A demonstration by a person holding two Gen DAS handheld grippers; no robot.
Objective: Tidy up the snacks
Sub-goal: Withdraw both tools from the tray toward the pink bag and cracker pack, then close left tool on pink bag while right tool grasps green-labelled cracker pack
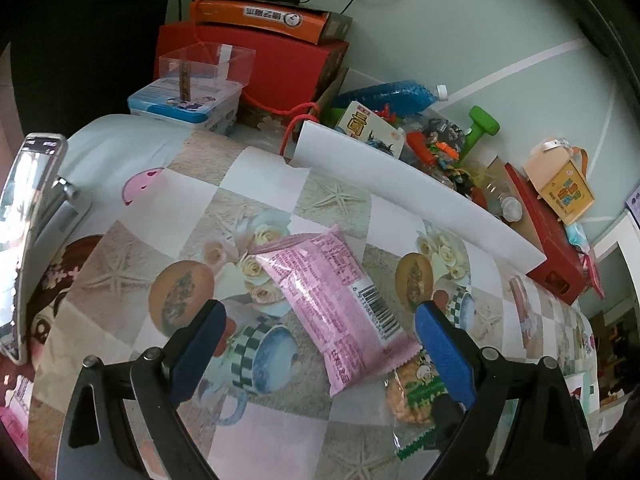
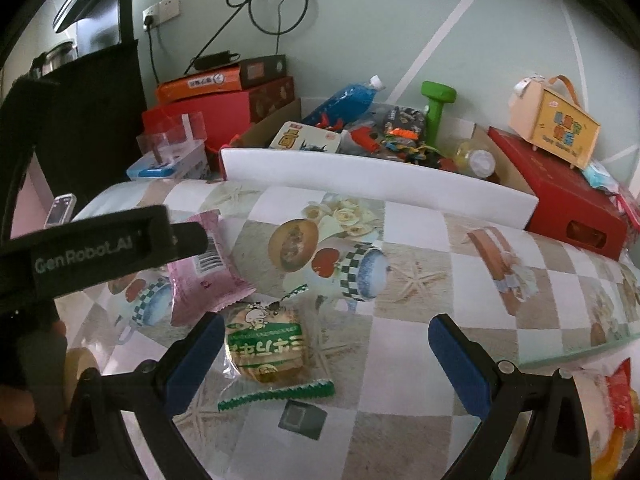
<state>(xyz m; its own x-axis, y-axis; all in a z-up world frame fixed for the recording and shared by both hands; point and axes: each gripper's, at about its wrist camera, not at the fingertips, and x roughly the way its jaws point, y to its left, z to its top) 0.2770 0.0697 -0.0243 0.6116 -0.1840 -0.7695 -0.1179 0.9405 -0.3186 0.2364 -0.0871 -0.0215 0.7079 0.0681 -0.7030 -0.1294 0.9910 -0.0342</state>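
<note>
The table [image 1: 280,184], covered by a cloth printed with checks, roses, cups and starfish, carried everything. Along its far edge, against the wall, stood a long white-fronted cardboard box [image 2: 360,178] crowded with toys, a blue bottle [image 2: 344,98] and a green dumbbell [image 2: 434,108]. At the far left corner a large red box [image 1: 272,68] bore an orange carton [image 1: 260,18], with a clear plastic box [image 1: 206,68] on a blue-lidded tub just in front. At the far right a dark red box [image 2: 560,196] carried a small yellow handled carton [image 2: 556,124]. A phone [image 1: 28,232] stood on a stand at the left edge.

Toward the near edge lay the two snacks. The pink packet [image 1: 336,308] lay flat, barcode side up, and the left gripper [image 1: 316,320] hung over it with fingers spread wide, one on each side, clamped on nothing. The smaller green-and-clear cracker packet [image 2: 264,344] lay just beside the pink one, its corner tucked under the pink packet's near end. The right gripper [image 2: 326,338] had its fingers wide apart too, the left finger [image 2: 194,360] just beside the cracker packet, holding nothing. A small dark square tag [image 2: 302,420] lay near the crackers.
</note>
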